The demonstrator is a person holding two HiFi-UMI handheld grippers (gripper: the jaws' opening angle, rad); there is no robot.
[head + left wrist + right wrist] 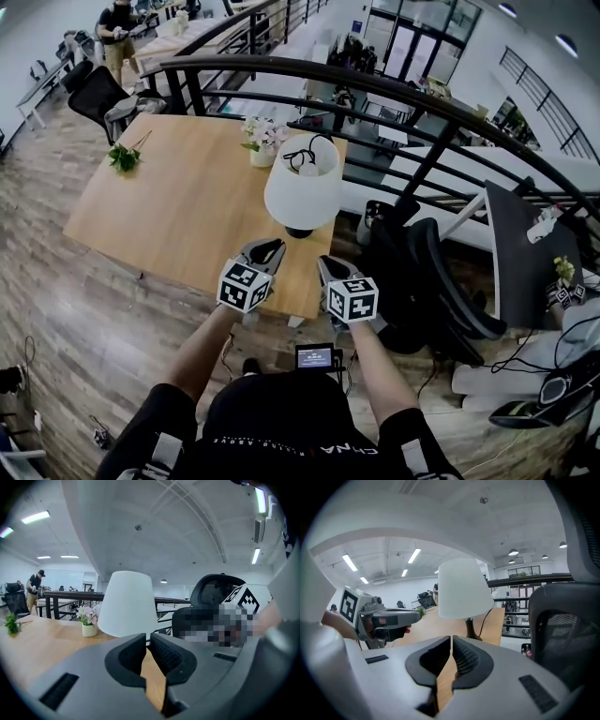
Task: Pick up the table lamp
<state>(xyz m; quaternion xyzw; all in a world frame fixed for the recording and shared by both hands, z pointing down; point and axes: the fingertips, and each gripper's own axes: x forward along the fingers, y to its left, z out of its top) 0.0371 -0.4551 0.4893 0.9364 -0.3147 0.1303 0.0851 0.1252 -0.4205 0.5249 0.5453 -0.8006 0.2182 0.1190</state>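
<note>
The table lamp point(302, 192) has a white shade and a dark base, and stands near the right front corner of the wooden table point(178, 206). Its shade point(126, 603) fills the middle of the left gripper view, and it point(463, 590) appears with its dark stem in the right gripper view. My left gripper point(263, 250) is shut and empty, just short of the lamp's base on its left. To the right of the base, my right gripper point(330, 268) is shut with nothing in it. Both grippers point(146, 641) point(452, 641) point at the lamp without touching it.
A small pot of flowers point(262, 141) stands behind the lamp, and a green sprig point(124, 157) lies at the table's far left. A black railing point(375, 94) curves behind the table. Black office chairs point(431, 272) crowd the right side. A person point(117, 33) stands far off.
</note>
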